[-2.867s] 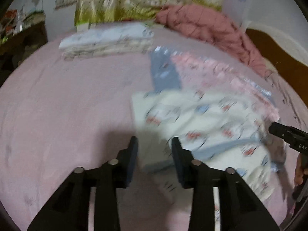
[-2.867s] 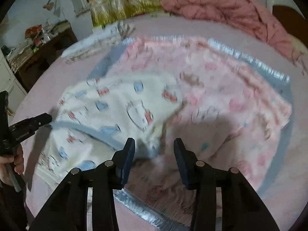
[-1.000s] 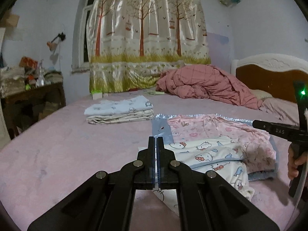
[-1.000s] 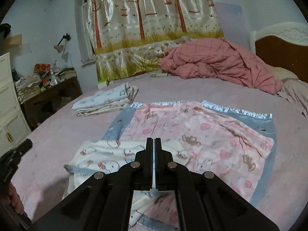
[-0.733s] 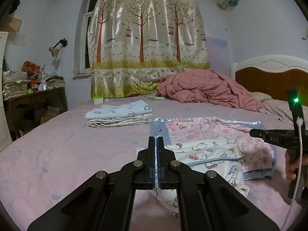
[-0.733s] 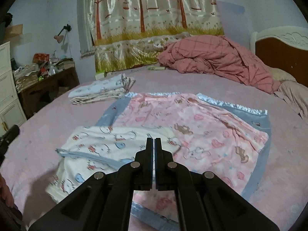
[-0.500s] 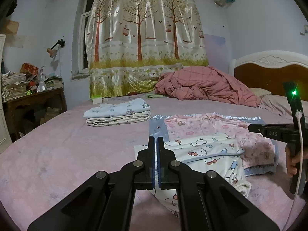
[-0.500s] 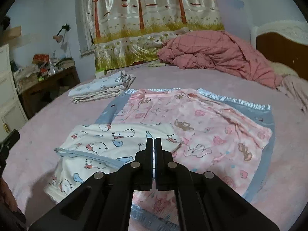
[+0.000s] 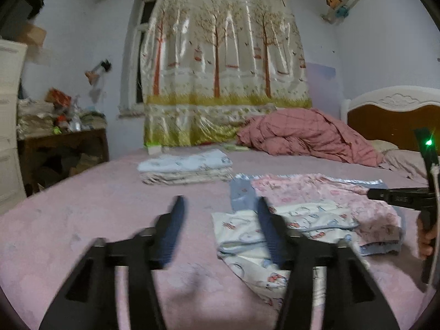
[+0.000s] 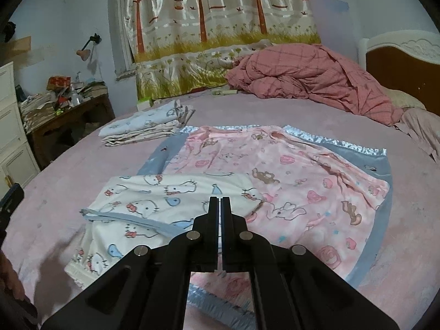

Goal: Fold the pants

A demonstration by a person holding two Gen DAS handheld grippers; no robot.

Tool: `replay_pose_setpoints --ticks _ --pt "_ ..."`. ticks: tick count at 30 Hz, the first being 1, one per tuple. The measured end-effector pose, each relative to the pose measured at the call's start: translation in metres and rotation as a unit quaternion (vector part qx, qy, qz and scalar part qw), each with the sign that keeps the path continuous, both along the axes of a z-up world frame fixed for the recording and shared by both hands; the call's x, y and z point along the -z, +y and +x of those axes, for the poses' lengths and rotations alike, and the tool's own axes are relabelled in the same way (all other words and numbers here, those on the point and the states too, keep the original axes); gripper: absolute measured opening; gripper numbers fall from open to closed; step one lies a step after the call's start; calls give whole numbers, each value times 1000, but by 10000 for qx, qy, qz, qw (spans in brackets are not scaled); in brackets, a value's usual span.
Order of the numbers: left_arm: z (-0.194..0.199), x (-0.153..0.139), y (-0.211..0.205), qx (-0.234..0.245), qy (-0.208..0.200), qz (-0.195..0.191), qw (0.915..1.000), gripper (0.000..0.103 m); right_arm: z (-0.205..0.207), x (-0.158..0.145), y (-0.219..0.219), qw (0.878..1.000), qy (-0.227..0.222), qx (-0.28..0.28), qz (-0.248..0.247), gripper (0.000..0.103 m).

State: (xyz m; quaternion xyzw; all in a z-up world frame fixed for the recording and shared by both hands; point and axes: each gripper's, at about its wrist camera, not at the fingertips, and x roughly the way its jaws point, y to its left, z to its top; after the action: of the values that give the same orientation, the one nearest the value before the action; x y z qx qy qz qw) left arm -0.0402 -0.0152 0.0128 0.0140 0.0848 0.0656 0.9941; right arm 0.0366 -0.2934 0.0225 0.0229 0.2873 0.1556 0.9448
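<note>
Mid-bed: cat-print white pants folded, overlapping pink blanket's left corner. Left gripper jaws opening, nothing between. Right gripper closed, empty, over pants.

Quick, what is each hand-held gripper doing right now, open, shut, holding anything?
Left hand-held gripper: jaws opening, nothing between them.
Right hand-held gripper: shut, holding nothing.

The white pants, printed with cartoon cats and blue whales and trimmed with a pale blue band, lie flat and partly folded on the bed, their far edge overlapping the pink printed blanket.
</note>
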Motion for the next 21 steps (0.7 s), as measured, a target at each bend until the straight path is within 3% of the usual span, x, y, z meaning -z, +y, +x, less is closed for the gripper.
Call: replay_pose_setpoints --ticks 5,7,9,11,13,16,19,21 --pt "-11 -3 -7 -173 -370 336 9986 98 -11 -8 0 9999 -141 -16 58 0" --pt "-15 -4 -9 -182 -483 345 9981 102 -14 -13 -1 9996 -255 10 86 1" --pt "-18 -5 -12 -209 -587 457 9970 102 -17 -17 -3 9993 -363 35 106 14" --pt "-19 -5 -16 -242 -619 625 9958 102 -19 -20 -5 9987 -476 119 103 56" --pt "-19 -4 -19 -236 -593 745 9952 102 -22 -22 -9 9979 -596 202 133 73" --pt "-18 -2 -18 -206 -519 653 9963 102 -26 -26 -12 9971 -711 256 64 73" --pt "-18 1 -14 -183 -491 447 9976 102 -31 -28 -16 9963 -795 330 75 90" --pt "-17 2 -12 -185 -425 401 9981 102 -35 -27 -20 9957 -843 362 147 91"
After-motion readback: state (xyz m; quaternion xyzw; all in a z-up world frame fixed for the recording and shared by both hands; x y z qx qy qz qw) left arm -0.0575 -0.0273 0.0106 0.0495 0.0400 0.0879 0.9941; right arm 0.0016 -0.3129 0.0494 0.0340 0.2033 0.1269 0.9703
